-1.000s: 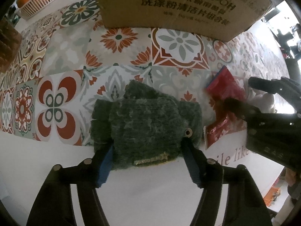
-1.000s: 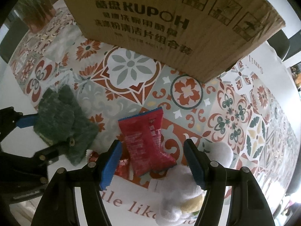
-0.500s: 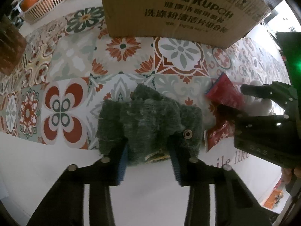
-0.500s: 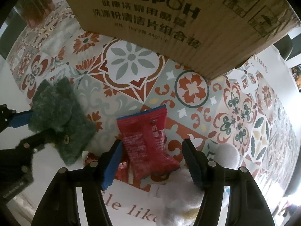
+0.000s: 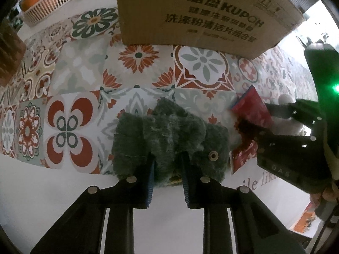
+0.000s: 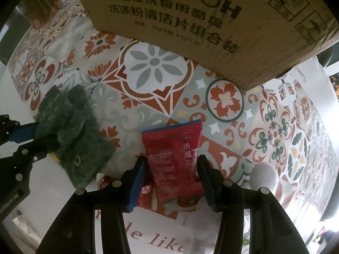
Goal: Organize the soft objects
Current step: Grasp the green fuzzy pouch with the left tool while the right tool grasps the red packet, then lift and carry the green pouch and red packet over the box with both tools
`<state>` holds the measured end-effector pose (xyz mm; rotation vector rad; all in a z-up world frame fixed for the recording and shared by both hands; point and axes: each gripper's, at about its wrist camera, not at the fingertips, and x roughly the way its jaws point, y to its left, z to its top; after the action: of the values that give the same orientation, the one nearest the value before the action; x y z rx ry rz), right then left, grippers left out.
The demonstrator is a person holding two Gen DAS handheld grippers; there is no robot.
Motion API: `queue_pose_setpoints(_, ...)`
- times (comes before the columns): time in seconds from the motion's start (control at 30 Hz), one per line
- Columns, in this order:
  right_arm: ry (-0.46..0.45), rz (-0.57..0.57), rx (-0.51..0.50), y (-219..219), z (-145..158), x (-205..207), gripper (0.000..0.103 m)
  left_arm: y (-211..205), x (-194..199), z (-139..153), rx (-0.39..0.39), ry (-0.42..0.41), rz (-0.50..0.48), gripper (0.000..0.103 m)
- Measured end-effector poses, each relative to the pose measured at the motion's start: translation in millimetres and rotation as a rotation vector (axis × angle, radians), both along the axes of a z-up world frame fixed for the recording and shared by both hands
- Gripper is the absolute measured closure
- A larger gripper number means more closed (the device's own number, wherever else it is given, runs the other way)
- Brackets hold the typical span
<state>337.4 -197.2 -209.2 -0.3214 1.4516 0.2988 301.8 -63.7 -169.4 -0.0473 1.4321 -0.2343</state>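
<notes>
The dark green fuzzy cloth (image 5: 169,133) lies on the patterned tablecloth (image 5: 74,78), near the front edge, below the cardboard box (image 5: 201,12). The left gripper (image 5: 167,165) has just been closing and now pinches a bunched fold of it. Just beside it lies the red snack packet (image 6: 173,158); the right gripper (image 6: 171,167), jaws also closing, brackets its lower half, seemingly pressing both sides, though contact is hard to confirm.
</notes>
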Motion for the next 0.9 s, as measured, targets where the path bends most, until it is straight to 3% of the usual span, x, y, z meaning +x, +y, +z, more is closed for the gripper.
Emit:
queue_pose_setpoints(0.17, 0.003, 0.000, 0.000, 8.8, -0.7, -0.6, 0.059, 8.2, 1.6, 0.8, -0.026, 0.019, -0.010, 0.079)
queue_pose_setpoints(0.33, -0.016, -0.009, 0.007, 11.3, 3.8, -4.8, 0.061, 7.5, -2.7, 3.5, -0.026, -0.011, -0.032, 0.090)
queue_pose_setpoints(0.7, -0.118, -0.021, 0.054, 23.6, 42.4, -14.7, 0.062, 28.8, -10.0, 15.2, -0.107, -0.034, 0.013, 0.094)
queue_pose_setpoints(0.9, -0.145, -0.026, 0.079, 27.9, 58.3, -21.7, 0.062, 38.3, -21.8, 35.9, -0.144, -0.103, 0.019, 0.094)
